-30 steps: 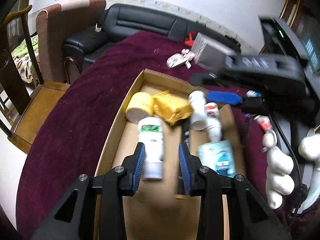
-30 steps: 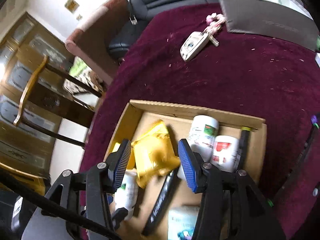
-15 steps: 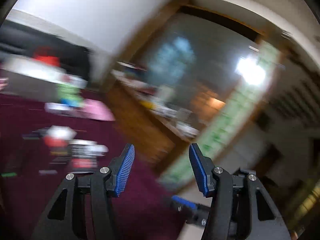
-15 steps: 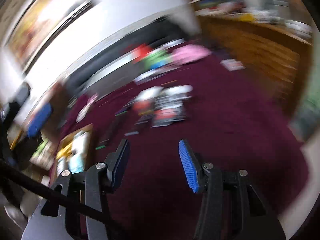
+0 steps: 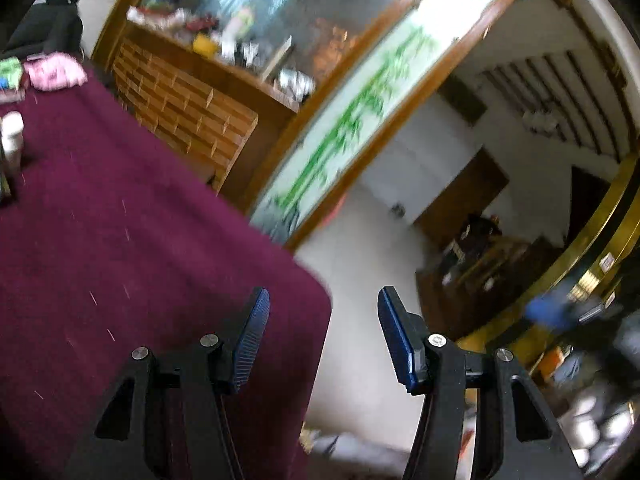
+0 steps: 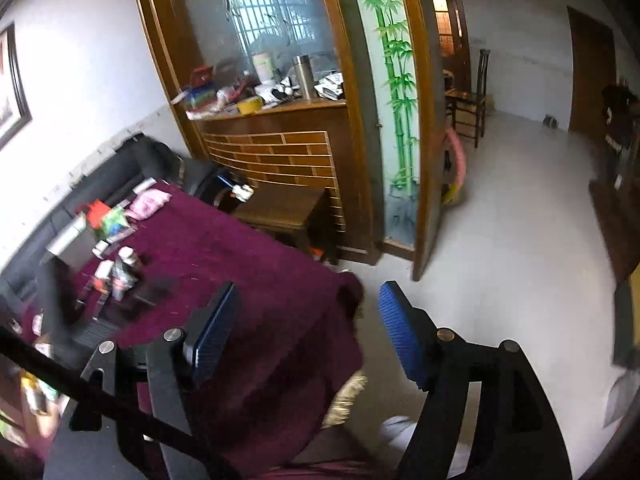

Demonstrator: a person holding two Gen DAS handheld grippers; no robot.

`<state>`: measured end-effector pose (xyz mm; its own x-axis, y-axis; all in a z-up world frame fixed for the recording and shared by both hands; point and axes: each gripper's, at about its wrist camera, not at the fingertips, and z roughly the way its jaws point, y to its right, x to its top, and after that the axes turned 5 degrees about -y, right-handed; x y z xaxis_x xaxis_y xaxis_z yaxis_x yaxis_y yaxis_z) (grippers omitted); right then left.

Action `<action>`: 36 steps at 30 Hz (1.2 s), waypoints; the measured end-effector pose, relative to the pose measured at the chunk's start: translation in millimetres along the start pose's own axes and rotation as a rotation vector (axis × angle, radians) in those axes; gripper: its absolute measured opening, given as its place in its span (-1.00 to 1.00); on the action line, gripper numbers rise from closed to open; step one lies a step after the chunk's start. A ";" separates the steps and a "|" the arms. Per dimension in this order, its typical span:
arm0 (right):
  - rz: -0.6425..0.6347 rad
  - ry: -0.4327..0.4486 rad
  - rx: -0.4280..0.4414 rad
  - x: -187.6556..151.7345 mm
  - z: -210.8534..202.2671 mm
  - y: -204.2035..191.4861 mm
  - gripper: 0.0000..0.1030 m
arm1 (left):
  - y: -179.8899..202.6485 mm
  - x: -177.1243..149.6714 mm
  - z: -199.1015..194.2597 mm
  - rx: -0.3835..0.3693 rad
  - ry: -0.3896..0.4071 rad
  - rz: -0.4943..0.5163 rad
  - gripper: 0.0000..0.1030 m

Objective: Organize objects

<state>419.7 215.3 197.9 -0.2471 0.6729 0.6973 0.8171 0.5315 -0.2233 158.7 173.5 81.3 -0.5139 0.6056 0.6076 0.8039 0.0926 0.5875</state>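
My left gripper (image 5: 322, 300) is open with nothing between its blue pads, hanging over the corner of the maroon-clothed table (image 5: 120, 240). A white bottle (image 5: 12, 136) and a pink pouch (image 5: 56, 76) lie at the far left edge. My right gripper (image 6: 309, 292) is also over the table's corner (image 6: 280, 300); its jaws are opening and nothing is between them. Small bottles (image 6: 122, 272), a pink pouch (image 6: 150, 202), a colourful box (image 6: 108, 216) and a grey box (image 6: 70, 244) sit on the cloth to its left. The cardboard box is out of view.
A wooden cabinet (image 6: 280, 152) with a cluttered shelf and a bamboo-painted glass door (image 6: 396, 120) stand behind the table. A low wooden stool (image 6: 280, 204) and a black sofa (image 6: 120, 168) are beside it. Pale tiled floor (image 6: 500, 240) spreads to the right. A black cable (image 6: 80, 388) crosses the lower left.
Both grippers have swung away from the cardboard box of bottles toward the table's corner and the room. Both pairs of jaws stand wider than before.
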 end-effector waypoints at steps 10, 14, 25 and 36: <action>-0.113 0.111 -0.019 -23.5 -56.8 -37.5 0.41 | 15.1 -32.4 20.3 0.022 -0.124 0.062 -0.02; -0.102 0.138 -0.018 -24.2 -62.6 -30.5 0.41 | 1.5 -36.7 28.7 0.018 -0.152 0.019 -0.02; -0.091 0.230 -0.063 -20.8 -81.1 -24.4 0.55 | 10.2 -43.8 29.6 0.018 -0.155 0.104 -0.02; -0.219 0.276 -0.033 -8.6 -74.1 -71.1 0.57 | 6.3 -42.2 31.0 0.007 -0.165 0.092 -0.02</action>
<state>402.4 133.5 258.3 -0.2719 0.3774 0.8852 0.7775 0.6282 -0.0290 194.7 173.1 42.9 -0.3824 0.7333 0.5621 0.8474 0.0357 0.5298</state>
